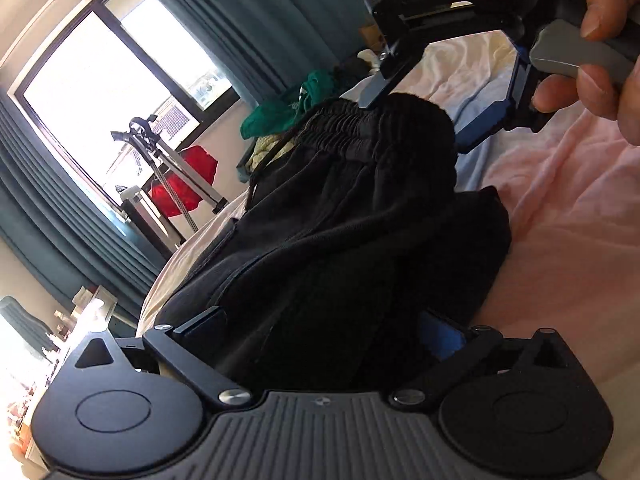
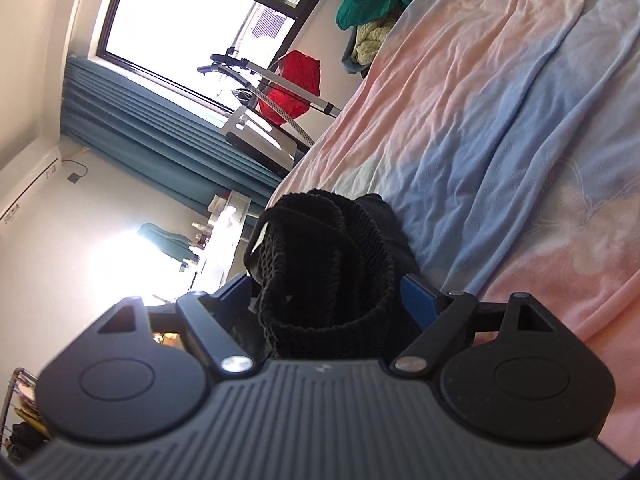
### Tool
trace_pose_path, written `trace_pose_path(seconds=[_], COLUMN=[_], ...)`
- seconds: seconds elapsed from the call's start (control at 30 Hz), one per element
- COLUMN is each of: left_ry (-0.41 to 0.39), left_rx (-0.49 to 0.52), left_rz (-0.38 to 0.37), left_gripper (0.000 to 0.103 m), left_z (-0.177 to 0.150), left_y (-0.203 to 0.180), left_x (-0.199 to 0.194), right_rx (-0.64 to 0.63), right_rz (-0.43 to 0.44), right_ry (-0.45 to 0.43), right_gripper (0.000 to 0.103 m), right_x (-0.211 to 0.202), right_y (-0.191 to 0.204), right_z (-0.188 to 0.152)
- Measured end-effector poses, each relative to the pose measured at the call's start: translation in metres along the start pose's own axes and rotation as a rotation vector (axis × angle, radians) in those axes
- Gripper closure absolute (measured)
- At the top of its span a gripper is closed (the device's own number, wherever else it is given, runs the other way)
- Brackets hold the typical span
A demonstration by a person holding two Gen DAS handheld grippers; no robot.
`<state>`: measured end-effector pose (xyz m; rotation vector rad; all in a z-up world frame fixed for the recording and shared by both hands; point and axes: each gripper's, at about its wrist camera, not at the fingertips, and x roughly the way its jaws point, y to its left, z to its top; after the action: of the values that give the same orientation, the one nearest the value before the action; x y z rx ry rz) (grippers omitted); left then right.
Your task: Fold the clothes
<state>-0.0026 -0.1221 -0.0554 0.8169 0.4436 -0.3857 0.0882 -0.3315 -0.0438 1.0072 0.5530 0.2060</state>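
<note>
Black shorts [image 1: 340, 208] with a gathered elastic waistband and drawstring lie bunched on the pink-and-blue bedsheet, filling the frame's centre, waistband toward the upper middle.

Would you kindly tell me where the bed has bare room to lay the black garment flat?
The pink and blue bedsheet lies bare across the wide stretch beside the black garment, up to the pile of green and yellow clothes at the far end. That pile end is crowded, as is the spot where both grippers meet the garment.
</note>
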Motion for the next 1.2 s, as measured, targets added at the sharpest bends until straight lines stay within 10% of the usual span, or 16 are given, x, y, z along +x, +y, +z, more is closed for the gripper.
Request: trace_pose_path(seconds=[0.43,0.6,0.77,0.97,1.2], left_ry=[0.107,0.091,0.003,-0.127,-0.069], left_rx=[-0.379,-0.405,-0.482,-0.602,-0.882], left_rz=[-0.009,-0.021,-0.062,-0.156,-0.213], left_gripper=[0.001,0.001,0.001,0.001,0.000], left_z=[-0.057,-0.059,-0.060,-0.064,-0.086], left_y=[0.126,0.148,0.169,0.208,0.233], left_x=[0.015,0.017,0.005,-0.009,-0.018], right_rx=[-0.161,-0.235,-0.276,-0.148,-0.009], right_rz=[-0.056,-0.057,0.003,-0.089,-0.091], right_ry=[0.016,-0.078,-0.158,-0.100,-0.024], right_gripper=[0.021,0.053,0.062,0.062,0.037], right_x=[0.039,0.037,0.019,0.021,0.023], right_y=[0.019,0.031,0.050,0.007,-0.023], right_z=[-0.032,-0.035,-0.026,-0.004,-0.005])
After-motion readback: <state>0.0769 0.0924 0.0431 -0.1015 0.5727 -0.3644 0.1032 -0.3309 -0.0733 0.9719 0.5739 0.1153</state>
